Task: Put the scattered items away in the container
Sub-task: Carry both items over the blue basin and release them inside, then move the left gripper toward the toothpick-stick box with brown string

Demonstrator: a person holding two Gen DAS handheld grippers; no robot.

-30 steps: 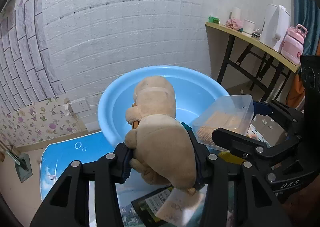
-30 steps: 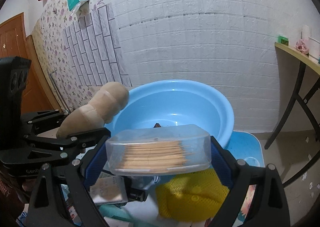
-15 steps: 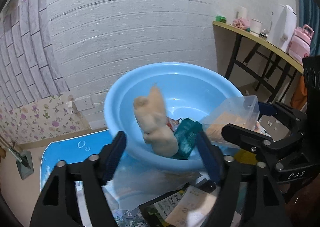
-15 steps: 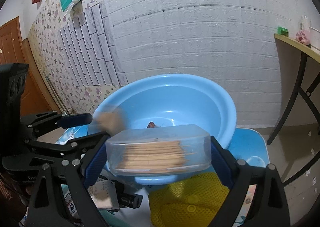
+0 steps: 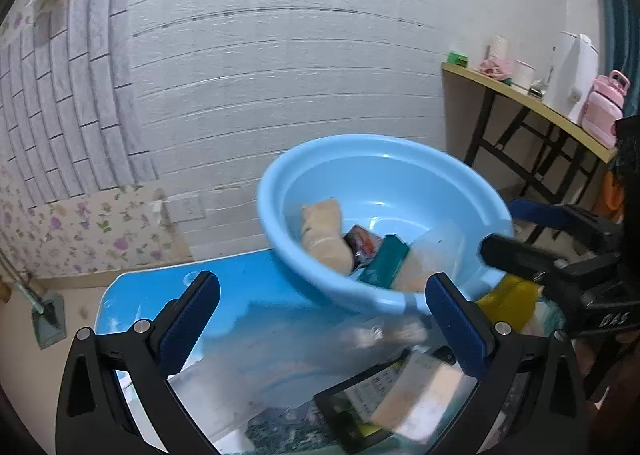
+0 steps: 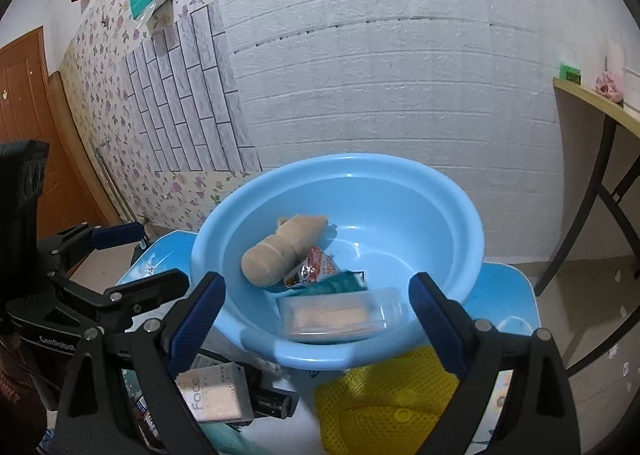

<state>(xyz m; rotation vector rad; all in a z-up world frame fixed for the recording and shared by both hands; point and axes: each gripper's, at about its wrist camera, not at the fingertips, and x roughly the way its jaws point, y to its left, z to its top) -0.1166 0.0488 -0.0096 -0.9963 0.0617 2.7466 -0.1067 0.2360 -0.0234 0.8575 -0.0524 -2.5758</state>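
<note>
1. left gripper (image 5: 322,295): jaws spread wide, nothing between the blue pads, held over the blue table (image 5: 240,295) just short of the basin (image 5: 276,223).
2. right gripper (image 6: 318,295): jaws also wide and holding nothing, at the near rim of the basin (image 6: 460,207).
3. the basin stands on the table by the white brick wall (image 6: 380,75).
4. in the basin: a tan plush (image 6: 284,251) lies on its side at the left of the floor; a red and white snack packet (image 6: 316,265) touches it; a teal packet (image 6: 344,281) sits just in front of that.
5. the clear box (image 6: 336,315) of toothpicks lies in the basin by the near wall, in line with the gap of the right gripper; it is blurred.
6. outside the basin, on the table near the cameras: a yellow mesh pad (image 6: 384,407) below the right gripper, a pale "face" box (image 6: 212,395) and a dark item (image 6: 272,401) beside it.
7. in the left view, a dark packet (image 5: 360,403) lies under the left gripper, blurred.
8. a side table (image 5: 532,103) with a pink bottle (image 5: 604,107) stands well apart at the right.
</note>
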